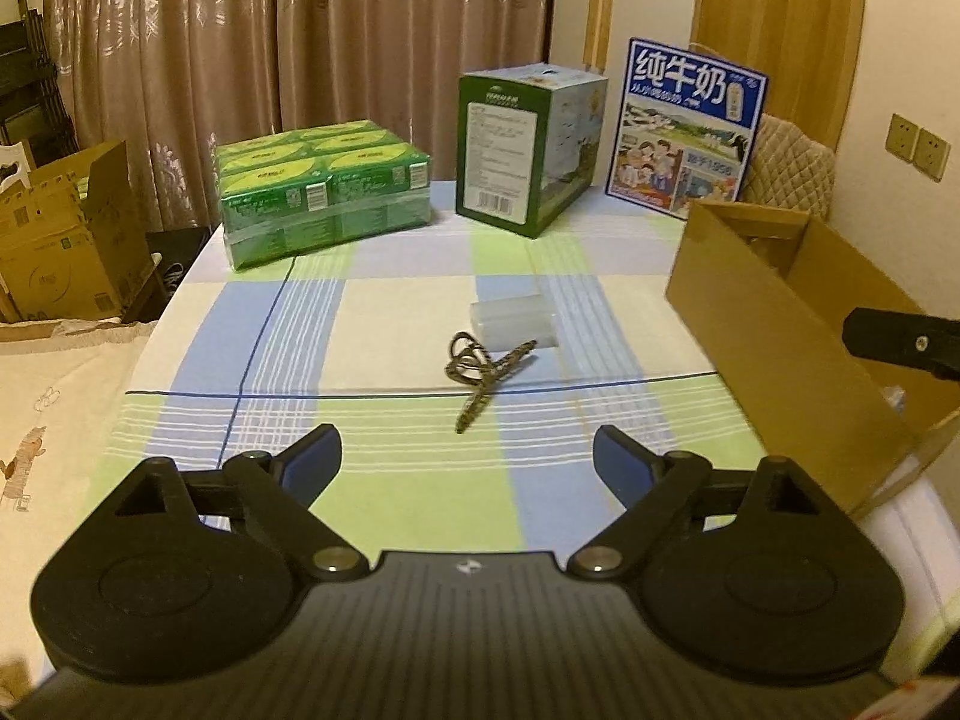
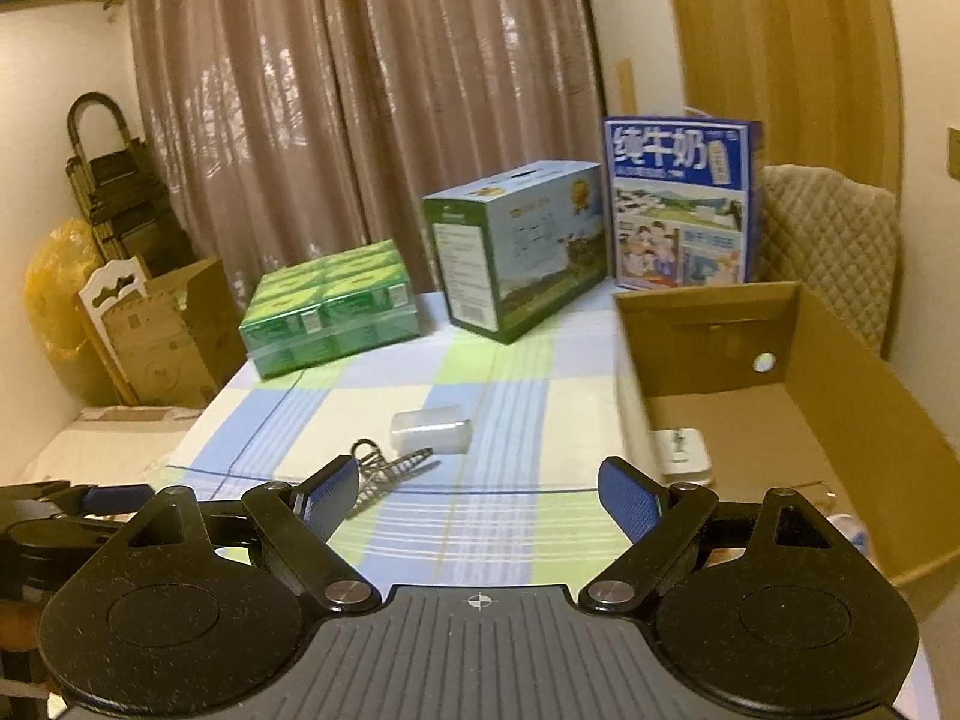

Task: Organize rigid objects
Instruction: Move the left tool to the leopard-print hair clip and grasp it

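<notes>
- Left gripper (image 1: pixel 467 461): jaws spread wide, blue pads facing each other, nothing held between them; carried above the checked cloth, just short of the metal piece
- Right gripper (image 2: pixel 479 495): jaws spread wide, nothing held; carried above the near edge of the cloth, with the cardboard box just to its right
- Metal piece (image 1: pixel 480 369): dark, made of wire loops and two twisted rods; laid flat on the cloth between the left gripper and the plastic container, its far end touching or nearly touching the container; what it is cannot be told
- Plastic container (image 1: pixel 515 320): translucent white, laid on its side on the cloth, just beyond the metal piece
- Cardboard box (image 2: pixel 840 372): open-topped, set at the right edge of the table; a small white object (image 2: pixel 681 450) is seen on its floor, other contents too blurred to name
- Checked cloth (image 1: pixel 384 330): blue, green and cream squares, spread over the table
- Green shrink-wrapped pack (image 1: pixel 324 192): placed at the far left of the table
- Green and blue carton (image 1: pixel 528 144): stood upright at the far middle
- Blue milk carton (image 1: pixel 690 120): stood upright at the far right, behind the cardboard box
- Brown curtain (image 1: pixel 300 30): hung behind the table
- Second cardboard box (image 1: pixel 66 240): open, placed on the floor to the left
</notes>
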`<state>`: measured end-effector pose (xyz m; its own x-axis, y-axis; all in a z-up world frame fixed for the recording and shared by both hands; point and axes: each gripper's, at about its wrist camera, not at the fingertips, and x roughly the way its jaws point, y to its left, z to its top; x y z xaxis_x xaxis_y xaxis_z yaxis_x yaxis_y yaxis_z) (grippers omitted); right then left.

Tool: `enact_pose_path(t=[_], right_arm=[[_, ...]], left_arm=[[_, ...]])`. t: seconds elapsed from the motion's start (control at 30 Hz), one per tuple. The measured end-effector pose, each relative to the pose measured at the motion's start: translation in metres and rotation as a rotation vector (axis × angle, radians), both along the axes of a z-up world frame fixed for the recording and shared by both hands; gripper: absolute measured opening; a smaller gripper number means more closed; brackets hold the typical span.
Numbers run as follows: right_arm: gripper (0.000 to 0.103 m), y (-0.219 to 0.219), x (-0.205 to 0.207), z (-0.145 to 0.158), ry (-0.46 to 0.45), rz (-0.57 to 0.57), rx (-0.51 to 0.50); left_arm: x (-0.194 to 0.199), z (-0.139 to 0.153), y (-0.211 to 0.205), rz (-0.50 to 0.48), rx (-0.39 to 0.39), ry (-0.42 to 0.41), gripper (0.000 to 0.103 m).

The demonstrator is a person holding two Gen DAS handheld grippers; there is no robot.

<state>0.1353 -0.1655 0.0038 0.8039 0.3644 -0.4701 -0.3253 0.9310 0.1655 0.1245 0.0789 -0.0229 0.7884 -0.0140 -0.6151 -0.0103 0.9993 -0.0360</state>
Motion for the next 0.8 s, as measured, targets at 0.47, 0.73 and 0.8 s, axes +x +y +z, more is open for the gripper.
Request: enact_pose_path(t=[0.47,0.73,0.8], right_arm=[[0.084,0.034,0.062,-0.053,0.078,0.01,0.028],[0.084,0.048,0.095,-0.087,0.105,-0.003,0.002],[0.084,0.049,0.103,-0.096,0.112,-0.011,-0.002]], left_arm=[[0.062,-0.068,0.018,-0.106,0.058,-0.005,0.091],[0.101,-0.093,0.005,-0.222,0.129,0.007,0.09],[0.112,-0.098,0.003,-0.24,0.141,0.001,0.088]])
